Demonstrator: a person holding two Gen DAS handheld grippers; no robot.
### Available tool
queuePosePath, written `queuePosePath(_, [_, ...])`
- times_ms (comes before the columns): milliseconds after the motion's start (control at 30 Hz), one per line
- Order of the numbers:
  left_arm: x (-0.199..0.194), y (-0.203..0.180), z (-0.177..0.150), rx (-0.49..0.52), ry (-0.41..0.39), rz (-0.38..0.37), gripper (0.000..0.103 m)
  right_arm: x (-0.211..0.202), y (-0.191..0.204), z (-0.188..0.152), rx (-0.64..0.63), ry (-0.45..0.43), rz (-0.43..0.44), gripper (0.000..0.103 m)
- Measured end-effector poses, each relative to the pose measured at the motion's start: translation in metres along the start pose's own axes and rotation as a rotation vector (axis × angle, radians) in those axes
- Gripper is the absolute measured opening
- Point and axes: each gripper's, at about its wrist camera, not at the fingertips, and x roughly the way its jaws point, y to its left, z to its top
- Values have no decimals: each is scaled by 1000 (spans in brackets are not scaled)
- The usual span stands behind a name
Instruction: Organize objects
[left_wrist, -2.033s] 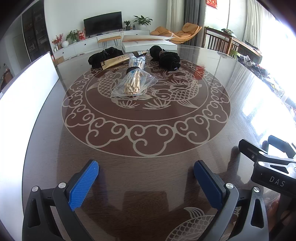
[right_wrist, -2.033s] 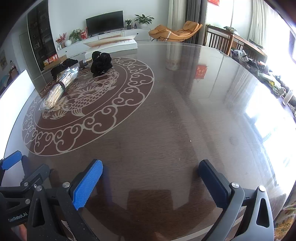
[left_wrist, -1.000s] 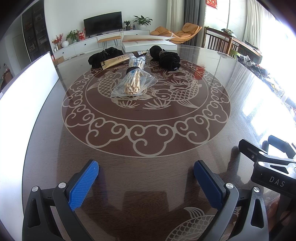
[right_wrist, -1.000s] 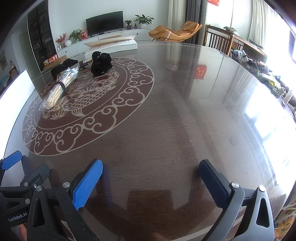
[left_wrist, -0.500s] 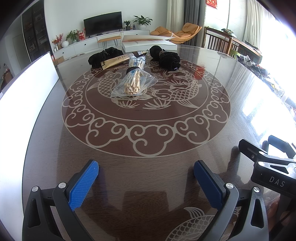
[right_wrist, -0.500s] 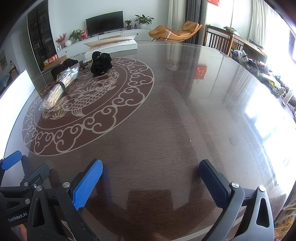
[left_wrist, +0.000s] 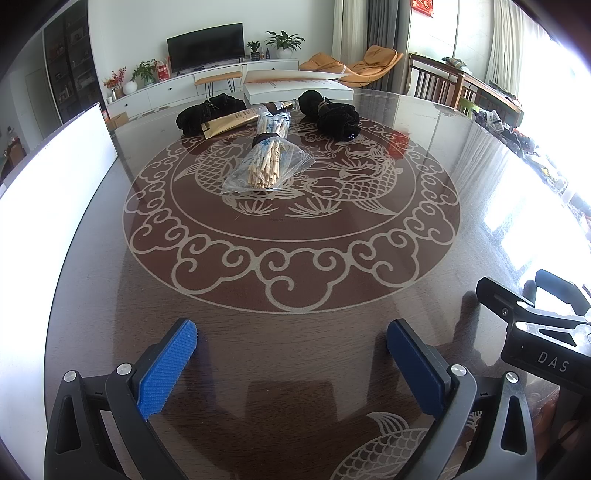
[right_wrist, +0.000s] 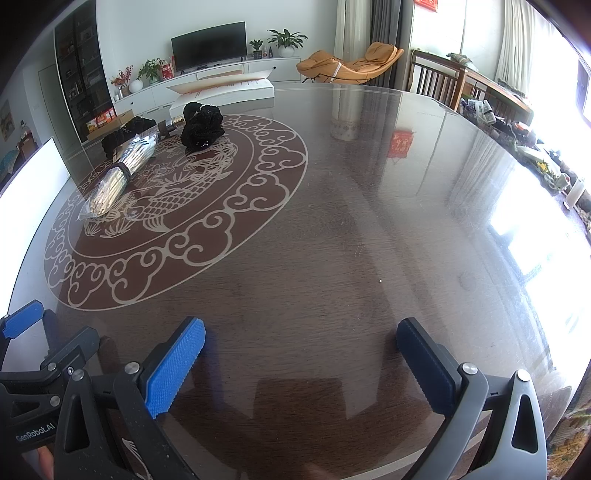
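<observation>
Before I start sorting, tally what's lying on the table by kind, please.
Black fabric bundles: 2
Clear bags of wooden sticks: 1
Gold packets: 1
White flat boxes: 1
Total: 5; a small dark item behind the bag is too hidden to identify.

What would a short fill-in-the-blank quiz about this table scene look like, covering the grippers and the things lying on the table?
1. Both the left gripper and the right gripper are ____.
2. The wooden sticks are packed in a clear plastic ____.
3. The gold packet leans against a bundle of ____ cloth.
4. The table bears a pale pattern of ____ ringed by cloud scrolls.

Missing words: open; bag; black; fish
</observation>
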Motion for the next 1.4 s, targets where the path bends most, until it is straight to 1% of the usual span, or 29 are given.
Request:
queuePosePath(1100, [0,0,0,1,4,-5,103,0,0,0,0,0,0,103])
queuePosePath(1133, [2,0,2,9,17,-9,103,0,0,0,0,0,0,103])
queuePosePath(1200, [5,1,10,27,74,-24,103,0,0,0,0,0,0,103])
queuePosePath(1233, [7,2,15,21,98,-34,103,0,0,0,0,0,0,103])
queuePosePath(1267, [6,4,19,10,104,-59,103,0,0,0,0,0,0,103])
queuePosePath(1300, [4,7,24,2,90,-84,103,0,0,0,0,0,0,103])
queuePosePath(1333, [1,8,30,3,68,-92,103,0,0,0,0,0,0,103])
queuePosePath(1400, [-2,7,46,35,35,-68,103,0,0,0,0,0,0,103])
